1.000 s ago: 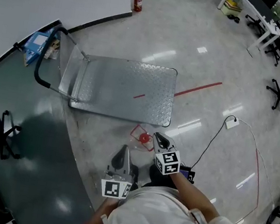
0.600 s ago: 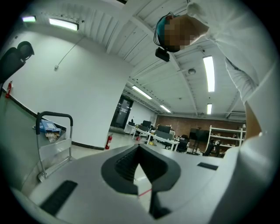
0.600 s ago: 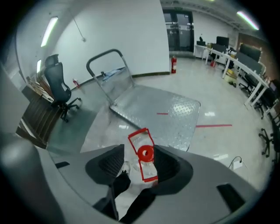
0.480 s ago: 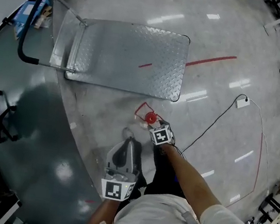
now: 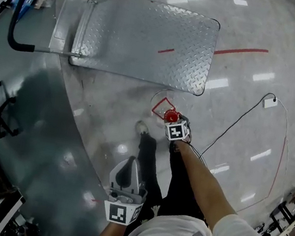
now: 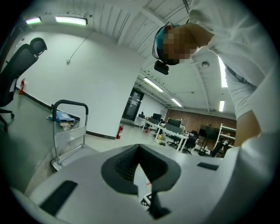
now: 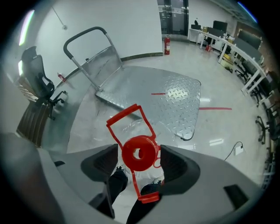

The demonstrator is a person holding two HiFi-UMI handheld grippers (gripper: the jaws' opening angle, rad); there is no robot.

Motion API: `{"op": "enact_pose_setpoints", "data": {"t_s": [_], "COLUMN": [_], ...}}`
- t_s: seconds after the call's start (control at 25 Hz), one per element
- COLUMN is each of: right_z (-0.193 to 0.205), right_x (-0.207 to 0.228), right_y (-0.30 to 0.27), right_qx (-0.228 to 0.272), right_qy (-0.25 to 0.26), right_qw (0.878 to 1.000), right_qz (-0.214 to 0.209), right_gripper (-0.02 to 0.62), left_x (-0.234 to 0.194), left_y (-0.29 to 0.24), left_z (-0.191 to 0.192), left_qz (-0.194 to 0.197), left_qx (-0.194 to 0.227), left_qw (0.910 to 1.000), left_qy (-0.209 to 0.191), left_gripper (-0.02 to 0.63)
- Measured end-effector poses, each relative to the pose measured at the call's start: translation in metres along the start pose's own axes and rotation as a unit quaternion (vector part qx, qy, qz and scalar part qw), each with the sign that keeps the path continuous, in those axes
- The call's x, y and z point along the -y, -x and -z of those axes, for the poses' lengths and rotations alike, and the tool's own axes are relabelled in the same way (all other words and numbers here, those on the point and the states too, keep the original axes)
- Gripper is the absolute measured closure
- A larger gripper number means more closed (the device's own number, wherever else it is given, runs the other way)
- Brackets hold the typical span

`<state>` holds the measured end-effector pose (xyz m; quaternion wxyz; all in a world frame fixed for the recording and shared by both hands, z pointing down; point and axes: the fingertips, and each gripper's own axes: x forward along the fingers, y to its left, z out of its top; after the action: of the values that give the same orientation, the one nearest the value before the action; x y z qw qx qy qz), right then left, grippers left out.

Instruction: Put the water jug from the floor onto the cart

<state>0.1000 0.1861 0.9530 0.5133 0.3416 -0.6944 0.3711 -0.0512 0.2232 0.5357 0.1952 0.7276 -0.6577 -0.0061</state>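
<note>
Glossy floor (image 5: 238, 101), clear water jug (image 5: 167, 111), red cap (image 7: 139, 152) and handle (image 7: 124, 116), right hand-held gripper (image 7: 139, 162) just opened around it

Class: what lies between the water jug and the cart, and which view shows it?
Only bare floor separates water jug from cart; head view shows it.

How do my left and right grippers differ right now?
Left gripper: jaws together, nothing between them; right gripper: jaws just opened wide, the clear water jug's red cap between them. The left points roughly level; the right points down at the floor. Both carry marker cubes.
</note>
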Motion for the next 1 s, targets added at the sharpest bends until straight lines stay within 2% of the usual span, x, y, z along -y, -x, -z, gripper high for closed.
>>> {"op": "enact_pose_setpoints", "data": {"t_s": [0.16,0.52,0.72,0.84,1.0], "right_z": [0.010,0.015,0.008,-0.001,-0.033], "right_x": [0.000,-0.009,-0.018,-0.021,-0.015], "right_y": [-0.021,-0.013,0.024,0.062,0.115], "right_qx": [-0.027,-0.017,-0.026,-0.031,-0.016], "right_qy": [-0.003,0.031,0.036,0.017,-0.022], "right_qw": [1.000,0.999,0.999,0.999,0.999], "right_qz": [0.007,0.017,0.021,0.013,0.025], "right_gripper": [0.307,0.314,0.316,0.317,0.318], "left_x": [-0.005,-0.009,-0.023,-0.031,-0.042], "left_y": [0.004,0.012,0.016,0.018,0.015], "left_z": [0.013,0.017,-0.005,-0.021,-0.054], "left_qz": [-0.002,0.001,0.000,0.012,0.044], "left_qx": [-0.010,-0.009,0.009,0.016,0.050], "left_qw": [0.9999,0.9999,0.9999,0.9997,0.9977], "left_qy": [0.006,0.006,0.007,0.014,-0.009], "left_gripper": [0.603,0.603,0.603,0.603,0.603]}}
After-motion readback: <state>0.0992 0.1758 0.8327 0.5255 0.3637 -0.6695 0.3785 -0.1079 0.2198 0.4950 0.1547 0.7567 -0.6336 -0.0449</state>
